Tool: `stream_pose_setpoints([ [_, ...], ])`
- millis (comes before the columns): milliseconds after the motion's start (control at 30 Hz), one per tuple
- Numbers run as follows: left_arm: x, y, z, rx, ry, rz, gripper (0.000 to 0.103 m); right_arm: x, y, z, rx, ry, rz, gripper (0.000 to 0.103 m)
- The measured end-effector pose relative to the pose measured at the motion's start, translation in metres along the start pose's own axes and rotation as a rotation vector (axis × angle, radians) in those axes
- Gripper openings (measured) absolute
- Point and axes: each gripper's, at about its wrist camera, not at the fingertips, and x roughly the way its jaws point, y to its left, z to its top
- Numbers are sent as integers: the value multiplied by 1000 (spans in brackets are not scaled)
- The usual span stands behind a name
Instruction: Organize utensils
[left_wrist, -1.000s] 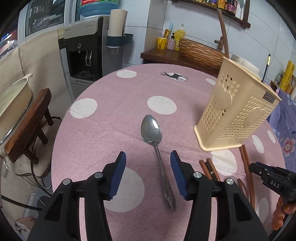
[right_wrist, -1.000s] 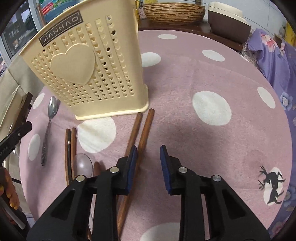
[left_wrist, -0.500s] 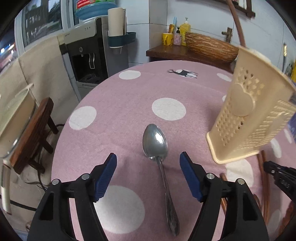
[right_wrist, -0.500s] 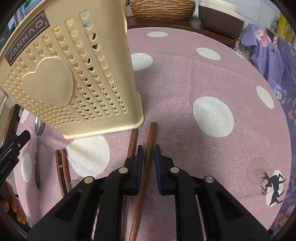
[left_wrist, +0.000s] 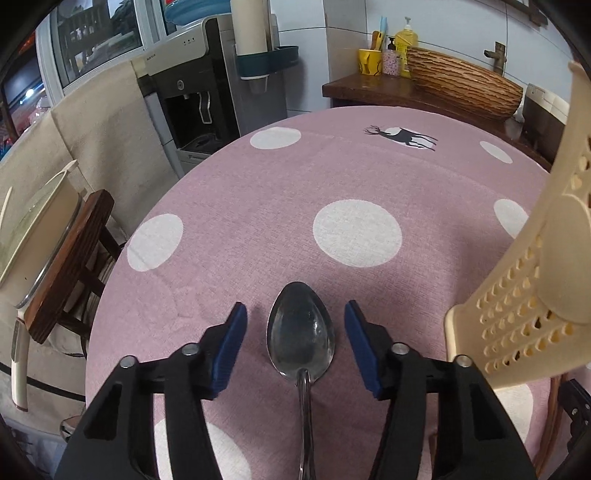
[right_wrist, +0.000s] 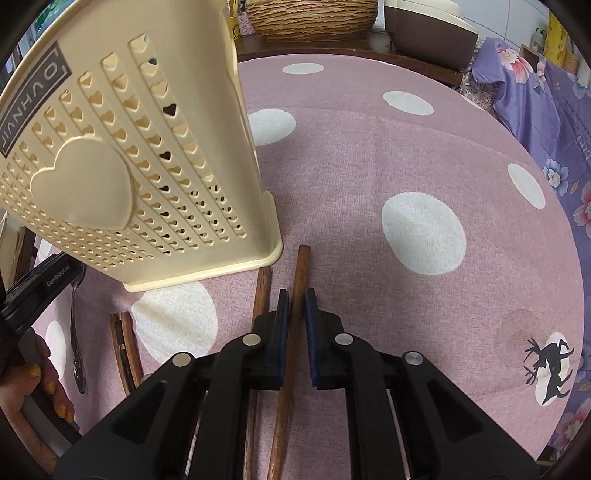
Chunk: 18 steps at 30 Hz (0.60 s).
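- Left claw (left_wrist: 295, 334) gapes wide, its blue pads on either side of the metal spoon (left_wrist: 301, 332) lying on the bench (left_wrist: 332, 177); the handle's end runs out of frame.
- Right claw (right_wrist: 294, 310) is pinched onto one wooden chopstick (right_wrist: 301, 266); its mate (right_wrist: 262, 291) lies just left, partly hidden.
- The cream utensil holder (right_wrist: 122, 155) stands ahead-left, its top cut off.

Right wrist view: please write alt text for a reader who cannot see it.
The right claw is shut on a wooden chopstick lying on a pink dotted tablecloth. A cream utensil holder stands beside it.

white tiled wall (left_wrist: 343, 48) | water dispenser (left_wrist: 195, 85) | possibly window (left_wrist: 96, 29) left
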Motion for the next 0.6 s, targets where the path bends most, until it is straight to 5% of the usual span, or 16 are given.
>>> stream_pose_setpoints([
  [100, 3, -1, 0, -3, 4, -5, 37, 0, 0, 0, 3, -4, 0, 9],
  [400, -11, 10, -2, -43, -28, -66, 37, 0, -8, -1, 39, 2, 47, 8],
  [600, -45, 25, -1, -97, -103, -186, 37, -16, -18, -1, 77, -43, 125, 8],
])
